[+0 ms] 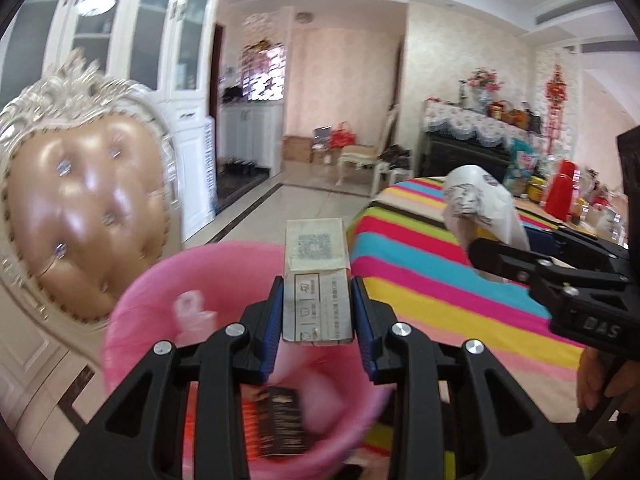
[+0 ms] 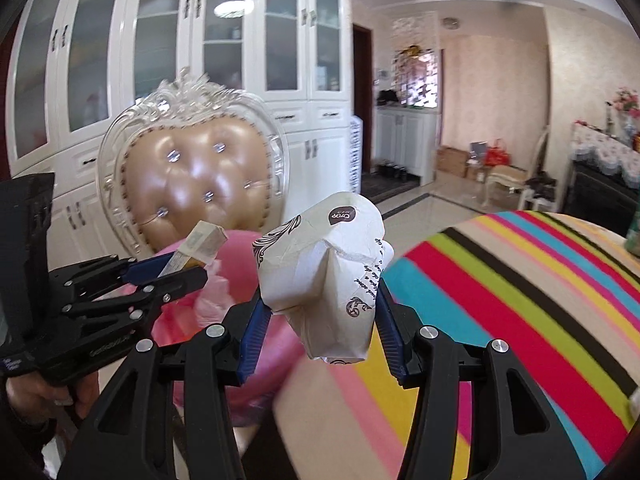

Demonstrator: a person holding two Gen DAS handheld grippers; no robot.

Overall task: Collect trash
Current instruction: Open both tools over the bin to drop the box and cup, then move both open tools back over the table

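Together, we carry two pieces of trash toward the bin; our left gripper (image 1: 318, 312) is clamped on a small cardboard box (image 1: 316, 272), its blue pads (image 1: 271, 328) pressed flat against the box's two long sides, so that the box stands out forward between them with a printed code on its far end; directly beneath and ahead of it sits the pink waste bin (image 1: 168, 280), lined with a pink bag, and inside the bin we see a dark printed packet (image 1: 280, 420) lying against the wall, blurred; so the box hangs over the bin's mouth, not in it. Our right gripper (image 2: 320, 316) is pinching a crumpled white paper cup (image 2: 320, 276), brown scrollwork and a round logo showing on its crushed sides; the blue pads (image 2: 254, 336) bear on it left and right; from the left wrist view the same cup (image 1: 480, 204) is carried above the striped tablecloth (image 1: 420, 272), to the right of the bin. From the right wrist view the bin (image 2: 236, 264) shows to the left, partly hidden behind the cup, with the left gripper (image 2: 184, 268) and its box (image 2: 200, 246) in front of it. Behind the bin stands a tufted tan chair (image 1: 80, 208) with an ornate white frame; white glass-fronted cabinets (image 2: 240, 40) line the wall beyond; a hand (image 2: 36, 396) grips the left tool's handle.
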